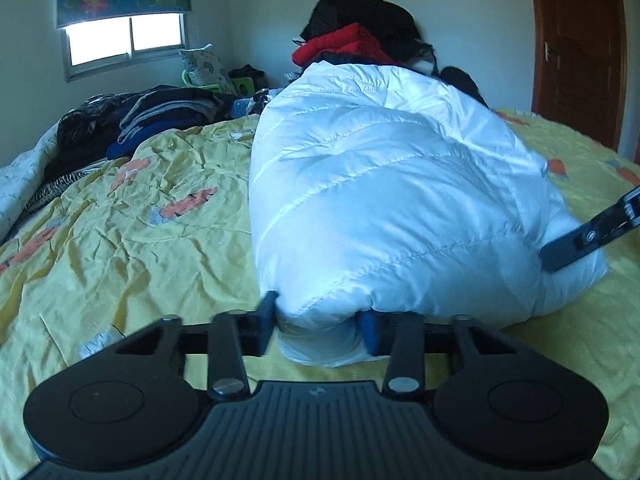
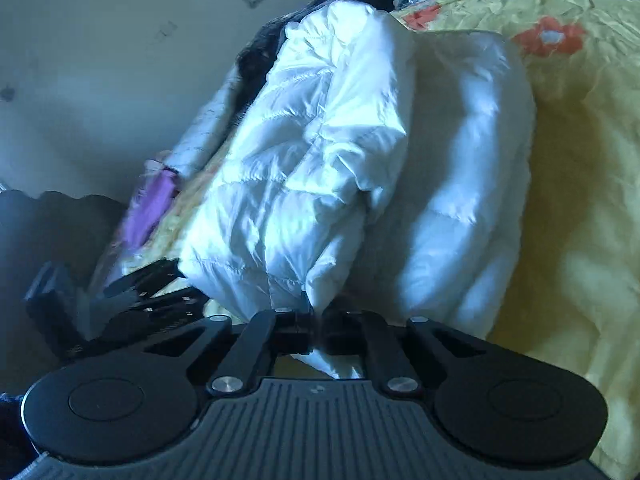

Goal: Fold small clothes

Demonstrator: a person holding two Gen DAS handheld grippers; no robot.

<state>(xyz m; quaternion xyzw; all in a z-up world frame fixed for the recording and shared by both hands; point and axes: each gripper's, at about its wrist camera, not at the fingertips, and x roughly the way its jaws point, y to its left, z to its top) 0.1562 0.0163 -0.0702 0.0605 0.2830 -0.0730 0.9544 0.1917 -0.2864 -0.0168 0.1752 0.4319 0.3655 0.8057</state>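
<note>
A white quilted puffer jacket (image 1: 384,184) lies bunched on the yellow flowered bedspread (image 1: 132,220). My left gripper (image 1: 320,320) is shut on the jacket's near edge, with white fabric bulging between its jaws. My right gripper (image 2: 316,328) is shut on a fold of the same jacket (image 2: 320,168), its jaws nearly together on the fabric. In the left wrist view the right gripper (image 1: 580,240) comes in from the right against the jacket's side. In the right wrist view the left gripper (image 2: 132,300) shows at lower left under the jacket.
A heap of dark and red clothes (image 1: 360,36) stands behind the jacket. More dark folded clothes (image 1: 140,128) lie at the left of the bed. A window (image 1: 124,40) is at the back left, a wooden door (image 1: 580,48) at the right.
</note>
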